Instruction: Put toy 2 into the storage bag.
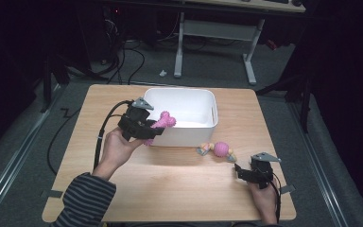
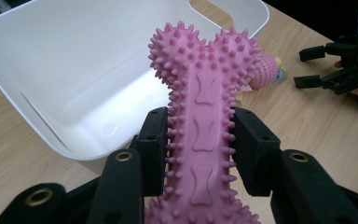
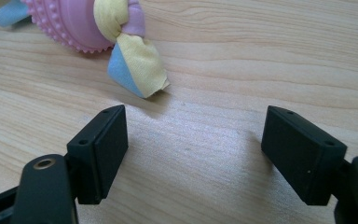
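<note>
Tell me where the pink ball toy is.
In the high view, the ball toy lies on the table, right of centre, just before the white bin, ahead of the right gripper.

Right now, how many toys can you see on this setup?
2. The pink spiky bone is clamped in the left gripper at the white bin's near rim. The pink ball with cloth knots lies on the table beside the bin.

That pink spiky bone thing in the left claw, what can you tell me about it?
The pink bone toy looks like soft rubber, shaped like a dog bone, with rows of small spikes along its edges and knobby ends, and little bone shapes pressed into its flat middle. The left gripper clamps it across the shaft, one black pad on each side. It is held off the table, its far end pointing over the near rim of the white tub.
</note>
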